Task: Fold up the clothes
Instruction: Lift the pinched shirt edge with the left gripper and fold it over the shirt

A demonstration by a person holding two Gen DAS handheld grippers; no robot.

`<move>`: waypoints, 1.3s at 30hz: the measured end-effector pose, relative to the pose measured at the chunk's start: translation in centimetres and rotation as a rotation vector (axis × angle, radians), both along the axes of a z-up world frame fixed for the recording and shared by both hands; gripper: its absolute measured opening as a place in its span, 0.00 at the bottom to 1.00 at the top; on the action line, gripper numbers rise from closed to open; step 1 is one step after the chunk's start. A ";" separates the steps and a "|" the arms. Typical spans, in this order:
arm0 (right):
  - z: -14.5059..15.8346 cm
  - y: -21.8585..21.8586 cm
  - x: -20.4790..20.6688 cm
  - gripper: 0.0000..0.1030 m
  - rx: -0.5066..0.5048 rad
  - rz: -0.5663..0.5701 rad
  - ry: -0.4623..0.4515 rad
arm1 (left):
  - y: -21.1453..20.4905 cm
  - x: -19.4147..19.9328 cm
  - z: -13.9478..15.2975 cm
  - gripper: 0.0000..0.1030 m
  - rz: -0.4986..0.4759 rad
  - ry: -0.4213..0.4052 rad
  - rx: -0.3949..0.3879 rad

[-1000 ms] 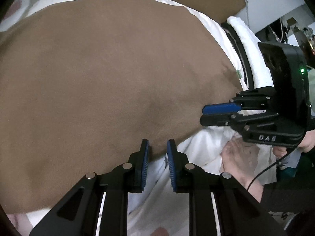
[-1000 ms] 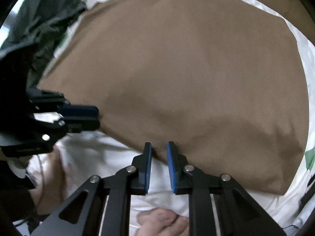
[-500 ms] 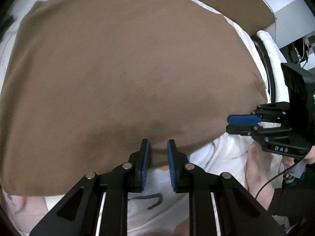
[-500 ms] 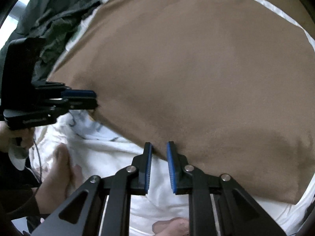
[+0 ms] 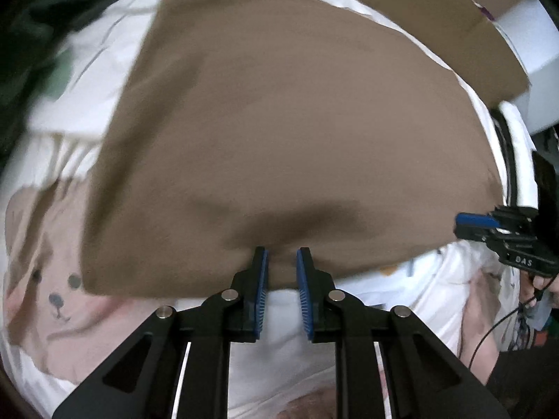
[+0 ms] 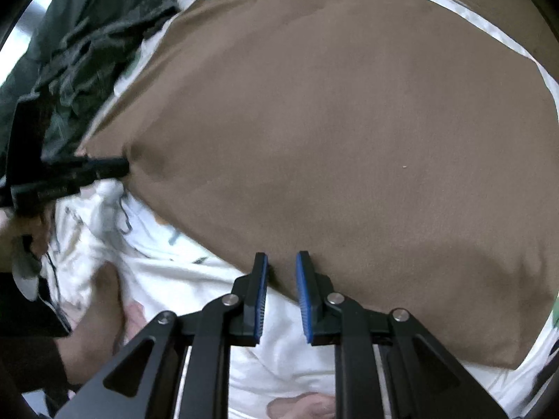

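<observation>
A large brown cloth [image 5: 297, 122] lies spread over a white bed sheet [image 5: 436, 279] and fills most of both views [image 6: 349, 122]. My left gripper [image 5: 281, 262] is shut on the cloth's near edge, and the fabric puckers at its fingertips. My right gripper [image 6: 281, 265] is shut on the same near edge, further right. Seen from the left wrist, the right gripper [image 5: 464, 225] pinches the cloth's right end. Seen from the right wrist, the left gripper [image 6: 122, 167] pinches near the left corner.
A pile of dark green clothes [image 6: 70, 52] lies at the far left of the bed. The sheet has a bear print [image 5: 56, 300]. A brown board [image 5: 436, 17] stands behind the bed. The person's bare foot [image 6: 104, 300] rests on the sheet near me.
Both grippers have drawn back and further apart along the near edge, holding it. The cloth's left side edge and the bear print have come into the left wrist view.
</observation>
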State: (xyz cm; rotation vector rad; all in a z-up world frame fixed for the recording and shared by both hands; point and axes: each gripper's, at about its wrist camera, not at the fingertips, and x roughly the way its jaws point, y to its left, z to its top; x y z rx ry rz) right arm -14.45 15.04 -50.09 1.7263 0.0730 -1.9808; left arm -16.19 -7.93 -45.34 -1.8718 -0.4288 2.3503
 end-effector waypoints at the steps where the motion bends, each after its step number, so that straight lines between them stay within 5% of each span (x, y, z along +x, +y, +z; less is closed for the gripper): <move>1: -0.1 -0.2 0.0 0.15 0.004 0.003 0.000 | -0.3 0.2 -0.1 0.18 0.013 -0.002 0.000; 16: -0.1 2.4 -0.5 0.15 -0.013 -0.056 -0.011 | -1.4 2.4 -0.3 0.18 0.130 0.018 -0.055; 39: 0.9 13.2 0.6 0.15 0.052 -0.312 -0.043 | -3.9 6.1 0.7 0.19 0.295 0.029 -0.068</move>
